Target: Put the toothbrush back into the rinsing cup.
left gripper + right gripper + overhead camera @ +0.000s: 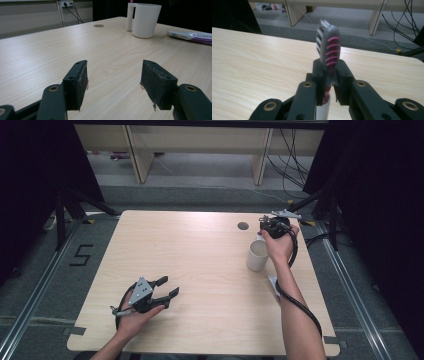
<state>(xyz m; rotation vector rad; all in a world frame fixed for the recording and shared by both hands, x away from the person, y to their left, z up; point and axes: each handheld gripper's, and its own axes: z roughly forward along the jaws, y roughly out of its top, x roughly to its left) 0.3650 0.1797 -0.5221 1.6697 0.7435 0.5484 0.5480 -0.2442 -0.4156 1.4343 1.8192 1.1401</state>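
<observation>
While over mug [257, 256] | right gripper [331, 85] pinches toothbrush [329, 47] | left gripper [113, 80] wide, empty

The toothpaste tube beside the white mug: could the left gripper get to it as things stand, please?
Probably yes: the left gripper has open, empty jaws, and bare table lies between it and the toothpaste tube, which lies clear of the white mug.

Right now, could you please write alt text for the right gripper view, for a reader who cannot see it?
The right gripper clamps the neck of a grey toothbrush with pink ribs, head pointing up, above the rim of a white mug. Behind lies the light wooden table.
</observation>
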